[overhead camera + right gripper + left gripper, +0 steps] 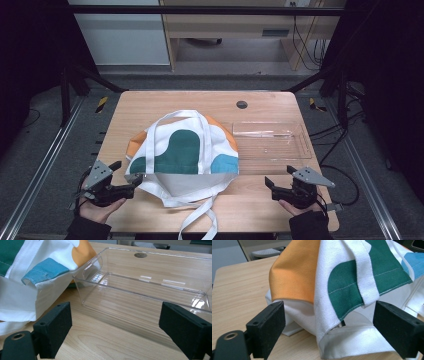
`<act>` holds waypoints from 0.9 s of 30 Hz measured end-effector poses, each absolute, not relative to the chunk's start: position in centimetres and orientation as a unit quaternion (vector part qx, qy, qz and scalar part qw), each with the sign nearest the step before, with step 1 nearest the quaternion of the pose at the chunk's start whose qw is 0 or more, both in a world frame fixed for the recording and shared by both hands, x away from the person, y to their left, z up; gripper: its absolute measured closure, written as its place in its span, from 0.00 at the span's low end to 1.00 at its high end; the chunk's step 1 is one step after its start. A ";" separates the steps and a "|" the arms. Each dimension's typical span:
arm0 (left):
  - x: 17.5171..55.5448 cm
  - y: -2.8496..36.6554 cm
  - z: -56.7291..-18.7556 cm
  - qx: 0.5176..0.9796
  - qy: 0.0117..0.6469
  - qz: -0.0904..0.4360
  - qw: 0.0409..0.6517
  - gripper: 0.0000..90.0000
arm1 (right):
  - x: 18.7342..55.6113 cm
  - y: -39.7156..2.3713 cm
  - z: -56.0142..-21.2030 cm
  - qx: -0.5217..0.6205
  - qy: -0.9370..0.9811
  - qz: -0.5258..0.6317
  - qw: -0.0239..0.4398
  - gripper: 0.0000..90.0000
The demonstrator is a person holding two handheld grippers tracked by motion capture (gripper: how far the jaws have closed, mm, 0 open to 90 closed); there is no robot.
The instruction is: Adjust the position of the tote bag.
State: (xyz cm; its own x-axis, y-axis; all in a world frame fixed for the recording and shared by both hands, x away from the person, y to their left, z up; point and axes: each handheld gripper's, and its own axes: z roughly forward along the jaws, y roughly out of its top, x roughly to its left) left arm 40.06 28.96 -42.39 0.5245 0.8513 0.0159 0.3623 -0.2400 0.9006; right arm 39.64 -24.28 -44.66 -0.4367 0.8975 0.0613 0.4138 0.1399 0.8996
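Note:
A white tote bag (pixel 182 152) with green, orange and blue patches lies in the middle of the table, its straps trailing toward the front edge. My left gripper (pixel 126 178) is open at the bag's near left corner. In the left gripper view that corner of the bag (pixel 342 302) sits between the wide jaws and no pad touches it. A clear plastic tray (pixel 270 141) lies empty to the right of the bag. My right gripper (pixel 280 176) stands open just in front of the tray (pixel 150 287), nothing between its jaws.
The wooden table (pixel 150 102) has a round cable hole (pixel 242 104) near its far edge. Bare wood lies at the front right and along the far side. Dark metal frame legs stand at both sides, with cables on the floor to the right.

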 end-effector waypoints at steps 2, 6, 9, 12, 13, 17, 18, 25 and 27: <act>40.0 28.9 -42.3 0.740 0.409 0.267 0.462 0.13 | 39.6 -24.3 -44.7 0.461 0.709 0.465 0.260 0.14; 39.8 29.1 -42.4 0.743 0.408 0.266 0.460 0.18 | 39.5 -24.0 -44.6 0.457 0.714 0.462 0.259 0.17; 39.8 29.2 -42.7 0.746 0.404 0.265 0.458 0.23 | 39.5 -23.9 -44.6 0.457 0.716 0.462 0.256 0.19; 39.9 29.4 -42.9 0.746 0.408 0.261 0.457 0.28 | 39.5 -23.7 -44.6 0.453 0.720 0.462 0.252 0.21; 40.0 29.4 -43.0 0.747 0.408 0.260 0.456 0.30 | 39.5 -23.6 -44.6 0.452 0.721 0.461 0.252 0.22; 40.0 29.4 -43.1 0.748 0.407 0.260 0.456 0.38 | 39.5 -23.2 -44.5 0.444 0.725 0.464 0.249 0.26; 40.0 29.4 -43.2 0.748 0.407 0.261 0.455 0.39 | 39.4 -23.1 -44.5 0.442 0.726 0.465 0.247 0.28; 40.1 29.4 -43.5 0.751 0.411 0.256 0.449 0.50 | 39.4 -22.2 -44.3 0.429 0.737 0.464 0.240 0.34; 40.1 29.4 -43.5 0.752 0.411 0.254 0.448 0.54 | 39.4 -21.9 -44.3 0.427 0.739 0.463 0.238 0.35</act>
